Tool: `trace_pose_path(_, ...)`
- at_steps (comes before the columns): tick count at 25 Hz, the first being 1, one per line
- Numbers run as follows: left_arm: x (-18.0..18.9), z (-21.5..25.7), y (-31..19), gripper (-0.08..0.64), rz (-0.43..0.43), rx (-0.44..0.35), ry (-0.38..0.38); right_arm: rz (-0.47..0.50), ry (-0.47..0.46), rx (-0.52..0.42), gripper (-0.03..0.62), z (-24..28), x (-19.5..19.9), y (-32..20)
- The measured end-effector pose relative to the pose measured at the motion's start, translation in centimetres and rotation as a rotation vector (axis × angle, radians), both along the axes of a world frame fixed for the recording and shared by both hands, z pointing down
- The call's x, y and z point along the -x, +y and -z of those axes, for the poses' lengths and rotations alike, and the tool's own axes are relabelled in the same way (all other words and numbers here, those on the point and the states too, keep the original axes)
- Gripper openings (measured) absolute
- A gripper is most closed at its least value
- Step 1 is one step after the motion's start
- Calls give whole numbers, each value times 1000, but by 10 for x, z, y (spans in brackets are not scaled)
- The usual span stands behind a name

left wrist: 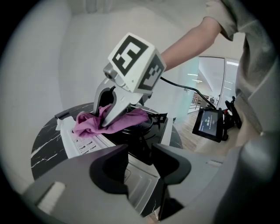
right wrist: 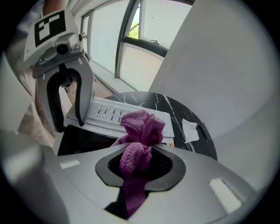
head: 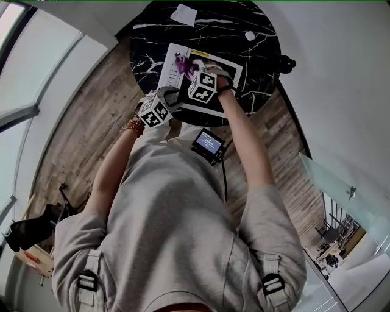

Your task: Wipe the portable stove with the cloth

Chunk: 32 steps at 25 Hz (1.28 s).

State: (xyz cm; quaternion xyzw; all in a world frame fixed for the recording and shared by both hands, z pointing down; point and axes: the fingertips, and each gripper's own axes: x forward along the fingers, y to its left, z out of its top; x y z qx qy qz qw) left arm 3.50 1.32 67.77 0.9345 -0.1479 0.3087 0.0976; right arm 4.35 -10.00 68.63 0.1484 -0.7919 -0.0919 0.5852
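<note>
The portable stove [head: 172,72], white with a black burner top [left wrist: 139,133], sits on a round black marble table [head: 244,24]. A purple cloth [right wrist: 142,127] lies bunched on the stove's top beside the white control panel [right wrist: 109,114]. My right gripper [right wrist: 140,164] points steeply down and is shut on the cloth [left wrist: 87,124], pressing it onto the stove. My left gripper [left wrist: 140,164] hovers over the stove's near edge. Its jaws stand apart with nothing between the pads. In the right gripper view the left gripper [right wrist: 69,124] hangs at the upper left.
A white paper [head: 183,14] and a small white object [head: 250,35] lie at the table's far side. A small device with a lit screen [head: 208,144] hangs at the person's waist on a cable. Wooden floor surrounds the table, with windows to the left.
</note>
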Motion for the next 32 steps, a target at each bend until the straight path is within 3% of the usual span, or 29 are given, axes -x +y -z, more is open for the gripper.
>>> trace_pose_path(5, 0, -1, 0, 164, 6, -7, -9, 17, -49, 138, 92, -1, 8, 31)
trace_pose_path(14, 1, -2, 0, 160, 8, 0, -12, 48, -79, 228, 92, -1, 16, 80)
trace_pose_path(19, -1, -2, 0, 160, -3, 5, -10, 35, -129, 455, 103, 14, 14, 83)
trace_pose_path(20, -1, -2, 0, 160, -2, 7, -8, -5, -159, 442, 105, 21, 13, 69)
trace_pose_path(22, 0, -1, -2, 160, 1, 7, -7, -116, -184, 290, 107, 30, 9, 28)
trace_pose_path(25, 0, -1, -1, 160, 3, 2, -8, -169, -87, 79, 109, 20, -3, -11)
trace_pose_path(32, 1, -2, -1, 160, 10, 6, -8, -84, 58, 37, 101, -3, 5, -1)
